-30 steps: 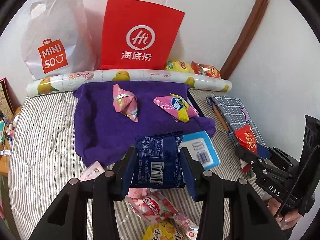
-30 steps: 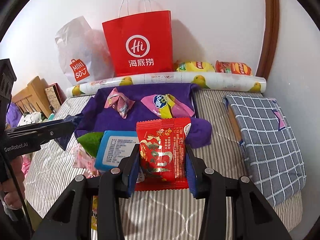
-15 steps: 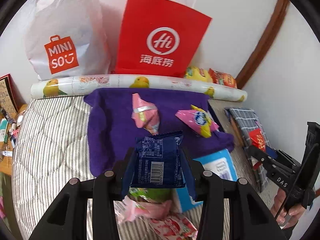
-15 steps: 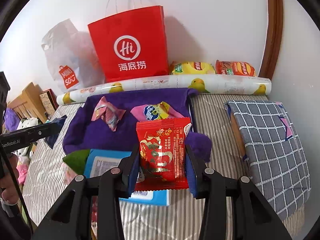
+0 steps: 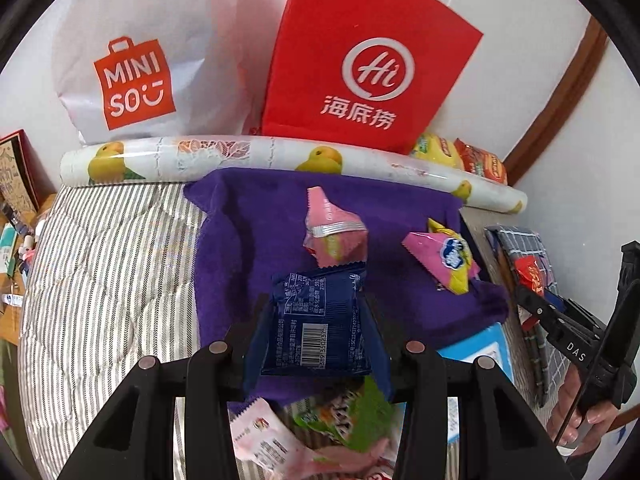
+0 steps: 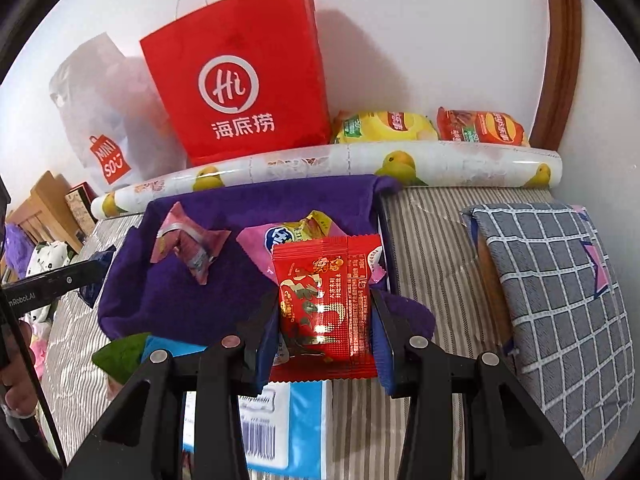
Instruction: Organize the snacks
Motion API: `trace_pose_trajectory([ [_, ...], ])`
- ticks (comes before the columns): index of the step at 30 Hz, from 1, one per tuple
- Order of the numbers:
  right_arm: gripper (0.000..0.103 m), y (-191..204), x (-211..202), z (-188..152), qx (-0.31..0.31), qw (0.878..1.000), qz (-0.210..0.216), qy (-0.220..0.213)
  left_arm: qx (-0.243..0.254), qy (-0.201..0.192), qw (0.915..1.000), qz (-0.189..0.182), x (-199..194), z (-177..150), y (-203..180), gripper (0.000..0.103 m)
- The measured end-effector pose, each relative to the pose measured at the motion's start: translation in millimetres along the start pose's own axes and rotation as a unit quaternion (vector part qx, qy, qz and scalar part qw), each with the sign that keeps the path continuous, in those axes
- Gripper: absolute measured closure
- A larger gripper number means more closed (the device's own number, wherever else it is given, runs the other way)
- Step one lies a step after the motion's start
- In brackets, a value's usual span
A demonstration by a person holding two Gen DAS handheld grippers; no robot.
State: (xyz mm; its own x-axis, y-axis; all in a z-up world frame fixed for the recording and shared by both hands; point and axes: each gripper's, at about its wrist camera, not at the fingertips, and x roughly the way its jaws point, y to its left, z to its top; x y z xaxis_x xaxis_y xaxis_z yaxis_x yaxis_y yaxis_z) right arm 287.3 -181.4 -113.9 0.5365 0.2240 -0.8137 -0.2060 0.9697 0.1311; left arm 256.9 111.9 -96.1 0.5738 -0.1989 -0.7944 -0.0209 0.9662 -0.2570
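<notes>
A striped bedcover [image 5: 104, 280] meets a white wall [image 6: 420, 40]. Over its purple cloth [image 5: 248, 240], the left gripper [image 5: 318, 316] clamps a blue packet [image 5: 320, 320]; the right gripper [image 6: 326, 320] clamps a red packet [image 6: 328, 300] above the cloth's near edge.

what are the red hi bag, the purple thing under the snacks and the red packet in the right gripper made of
Red bag: looks like matte paper, standing stiffly with crisp creased edges and thin cord handles.
Purple cloth: soft fabric, probably towelling; fuzzy, rumpled, no shine.
Red packet: glossy plastic or foil film, with glare patches and a serrated seal edge.
</notes>
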Motion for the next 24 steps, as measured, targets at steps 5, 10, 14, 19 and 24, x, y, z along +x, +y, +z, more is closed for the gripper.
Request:
trace_pose_trajectory([
  [5, 0.062, -2.3, 18.2, 3.1, 0.0, 1.0, -0.005, 0.009, -0.013, 0.008, 0.9999, -0.002, 13.2, 6.2, 9.0, 0.061],
  [10, 0.062, -6.6, 37.5, 6.6, 0.002, 1.0, -0.008, 0.021, -0.016, 0.012, 0.9998, 0.007, 26.0, 9.6, 14.7, 0.061],
  [14, 0.062, -9.2, 50.5, 8.5, 0.002, 0.999, -0.015, 0.028, -0.025, 0.02, 0.9994, 0.01, 38.0, 11.2, 20.9, 0.061],
  [19, 0.062, -13.5, 64.1, 6.4, -0.001, 0.999, -0.013, 0.041, -0.034, 0.028, 0.9989, 0.016, 51.4, 13.0, 25.7, 0.061],
  [24, 0.062, -14.2, 72.0, 4.7, -0.008, 0.999, -0.014, 0.048, -0.036, 0.032, 0.9986, 0.021, 60.1, 13.3, 28.4, 0.061],
])
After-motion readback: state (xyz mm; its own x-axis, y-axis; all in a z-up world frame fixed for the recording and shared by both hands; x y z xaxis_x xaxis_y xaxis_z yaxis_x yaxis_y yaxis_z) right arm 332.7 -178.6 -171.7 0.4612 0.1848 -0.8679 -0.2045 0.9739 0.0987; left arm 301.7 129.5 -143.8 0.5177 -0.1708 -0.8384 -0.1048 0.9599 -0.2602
